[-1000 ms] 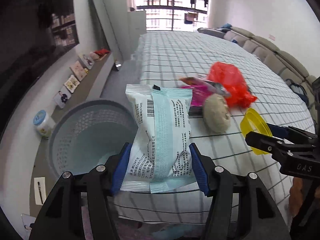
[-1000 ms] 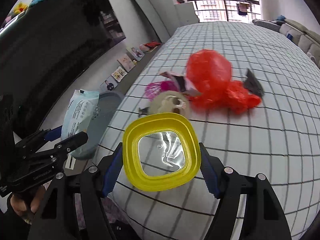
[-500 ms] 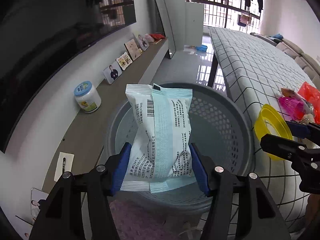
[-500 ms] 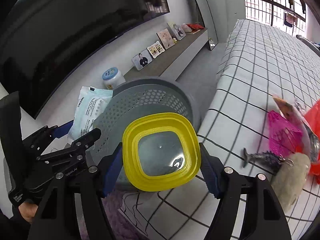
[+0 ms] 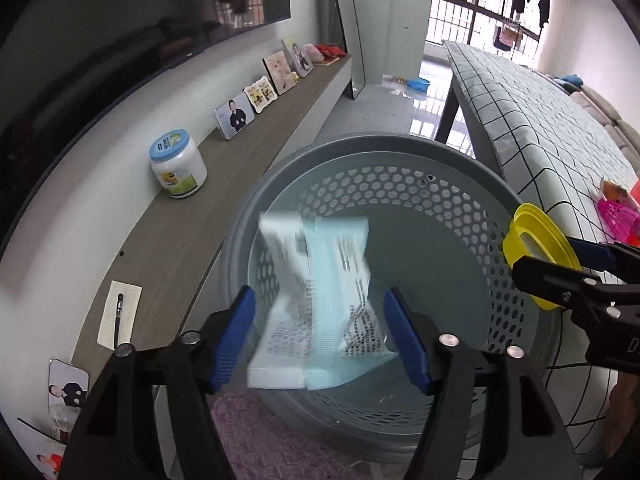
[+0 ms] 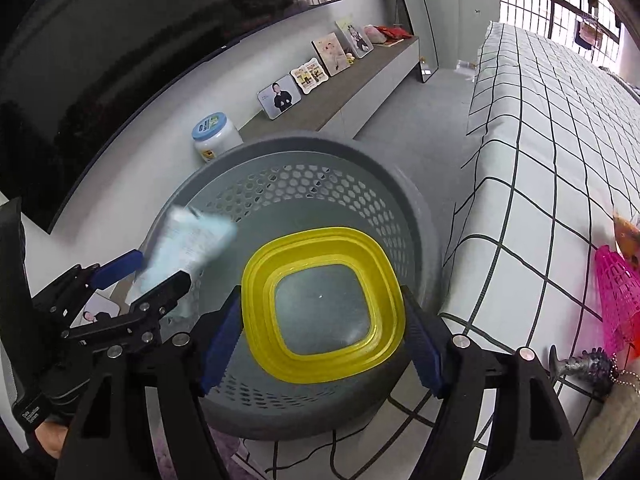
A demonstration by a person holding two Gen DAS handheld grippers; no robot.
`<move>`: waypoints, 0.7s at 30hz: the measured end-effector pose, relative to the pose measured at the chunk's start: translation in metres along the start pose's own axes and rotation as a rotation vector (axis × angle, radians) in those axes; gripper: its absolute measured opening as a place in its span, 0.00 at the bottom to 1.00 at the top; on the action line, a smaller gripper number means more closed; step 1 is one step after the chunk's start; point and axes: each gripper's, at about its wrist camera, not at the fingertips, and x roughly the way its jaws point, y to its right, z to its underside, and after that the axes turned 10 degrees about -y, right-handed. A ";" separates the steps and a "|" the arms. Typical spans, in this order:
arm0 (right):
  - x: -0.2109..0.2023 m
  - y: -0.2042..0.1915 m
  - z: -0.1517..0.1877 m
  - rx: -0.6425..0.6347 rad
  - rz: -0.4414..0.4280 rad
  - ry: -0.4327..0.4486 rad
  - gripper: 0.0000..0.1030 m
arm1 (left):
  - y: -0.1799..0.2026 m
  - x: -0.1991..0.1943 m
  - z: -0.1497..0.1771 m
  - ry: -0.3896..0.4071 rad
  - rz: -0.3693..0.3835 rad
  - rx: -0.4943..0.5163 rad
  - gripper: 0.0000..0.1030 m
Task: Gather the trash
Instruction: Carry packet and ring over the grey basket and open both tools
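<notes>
My left gripper point(image 5: 320, 336) is open above the grey perforated basket point(image 5: 400, 148). The pale blue packet point(image 5: 320, 300) is blurred between its blue pads, clear of both, over the basket's inside. It also shows blurred in the right wrist view point(image 6: 188, 244) beside the left gripper point(image 6: 136, 276). My right gripper point(image 6: 322, 312) is shut on a yellow square lid point(image 6: 324, 304) held over the basket point(image 6: 304, 148). The lid point(image 5: 536, 252) and right gripper point(image 5: 568, 272) hang at the basket's right rim.
A checked table point(image 6: 552, 148) stands right of the basket with a pink mesh piece point(image 6: 616, 284), an orange wrapper point(image 6: 626, 232) and a dark trinket point(image 6: 584, 368). A low shelf point(image 5: 240, 168) on the left holds a white jar point(image 5: 178, 164) and photo frames point(image 5: 236, 116).
My left gripper has opened and the packet has come free, dropping blurred toward the basket. Both grippers have moved further over the basket. The right gripper still holds the lid.
</notes>
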 end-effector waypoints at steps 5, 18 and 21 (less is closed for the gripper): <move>-0.001 0.002 0.000 0.009 0.000 0.014 0.72 | -0.002 -0.001 0.000 0.000 -0.005 -0.008 0.72; -0.006 0.000 0.006 -0.003 0.014 0.034 0.72 | -0.007 -0.006 0.000 0.004 -0.030 -0.046 0.78; -0.009 0.001 0.008 0.000 0.009 0.046 0.72 | -0.007 -0.008 -0.002 0.003 -0.037 -0.051 0.78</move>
